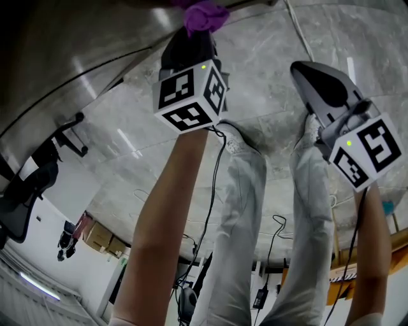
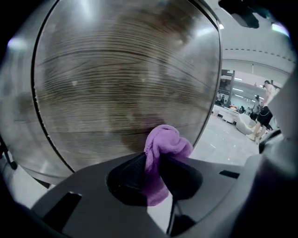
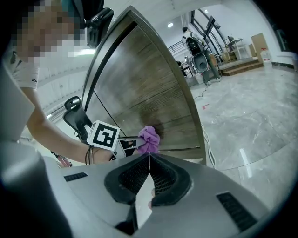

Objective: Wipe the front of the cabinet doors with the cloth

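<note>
A purple cloth (image 2: 160,155) is bunched between the jaws of my left gripper (image 2: 156,162), which is shut on it. The cloth sits right at the wood-grain cabinet door (image 2: 121,79), low on the panel, casting a dark shadow there; whether it touches I cannot tell. In the head view the cloth (image 1: 204,16) shows at the top edge, beyond the left gripper (image 1: 194,35). The right gripper view shows the cloth (image 3: 149,139) against the door (image 3: 144,88). My right gripper (image 3: 149,160) is shut on nothing and stays back from the door; in the head view the right gripper (image 1: 305,71) is at the right.
The person's legs in light trousers (image 1: 245,210) stand on a polished grey stone floor (image 1: 274,57). Cables (image 1: 280,223) trail on the floor. A black office chair (image 1: 25,191) and cardboard boxes (image 1: 102,237) are at the left. A speaker on a stand (image 3: 201,60) stands beyond the cabinet.
</note>
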`<state>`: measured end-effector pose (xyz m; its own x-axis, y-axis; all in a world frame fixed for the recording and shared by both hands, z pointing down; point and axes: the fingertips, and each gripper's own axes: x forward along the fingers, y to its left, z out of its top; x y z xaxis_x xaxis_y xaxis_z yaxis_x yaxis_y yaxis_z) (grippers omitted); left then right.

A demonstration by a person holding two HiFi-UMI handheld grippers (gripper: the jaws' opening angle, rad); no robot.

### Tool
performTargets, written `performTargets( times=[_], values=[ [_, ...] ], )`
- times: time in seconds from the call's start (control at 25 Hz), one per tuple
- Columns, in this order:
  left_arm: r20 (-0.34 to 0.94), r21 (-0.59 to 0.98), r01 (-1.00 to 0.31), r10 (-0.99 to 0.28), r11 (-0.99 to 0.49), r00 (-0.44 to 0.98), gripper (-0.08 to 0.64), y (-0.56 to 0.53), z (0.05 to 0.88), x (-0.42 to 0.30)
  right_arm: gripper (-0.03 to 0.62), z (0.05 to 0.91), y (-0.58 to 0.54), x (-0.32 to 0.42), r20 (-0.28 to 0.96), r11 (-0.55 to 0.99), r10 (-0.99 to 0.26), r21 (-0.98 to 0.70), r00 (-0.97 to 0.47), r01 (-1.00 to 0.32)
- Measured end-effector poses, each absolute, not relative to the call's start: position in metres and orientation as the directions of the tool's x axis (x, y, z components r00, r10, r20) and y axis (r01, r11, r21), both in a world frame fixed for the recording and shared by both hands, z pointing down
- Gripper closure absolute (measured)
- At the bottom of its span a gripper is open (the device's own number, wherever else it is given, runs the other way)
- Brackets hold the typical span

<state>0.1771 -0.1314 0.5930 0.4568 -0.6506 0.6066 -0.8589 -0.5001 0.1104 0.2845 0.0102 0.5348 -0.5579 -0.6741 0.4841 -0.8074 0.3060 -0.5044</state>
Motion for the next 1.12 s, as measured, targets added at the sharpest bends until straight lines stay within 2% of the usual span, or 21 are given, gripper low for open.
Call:
performTargets(
  times=[0.6, 1.0, 1.12],
  values=[
    [0.652, 0.047, -0.928, -0.692, -0.370, 0.309, 0.483, -0.148, 0.606, 0.045, 0.565, 0.535, 0.002, 0.212, 0.483, 0.368, -0.634, -0.499, -0.604, -0.785],
    [0.680, -0.014, -0.969, -0.713, -0.245, 0.171, 0.483, -0.152, 0.608, -0.008, 0.565, 0.532, 0.001, 0.211, 0.480, 0.383, -0.627, -0.497, -0.614, -0.779],
    [0.686, 0.034, -0.990, -0.717, -0.138, 0.124, 0.483, -0.145, 0.611, -0.012, 0.565, 0.532, 0.002, 0.221, 0.476, 0.378, -0.630, -0.502, -0.613, -0.778]
  ],
)
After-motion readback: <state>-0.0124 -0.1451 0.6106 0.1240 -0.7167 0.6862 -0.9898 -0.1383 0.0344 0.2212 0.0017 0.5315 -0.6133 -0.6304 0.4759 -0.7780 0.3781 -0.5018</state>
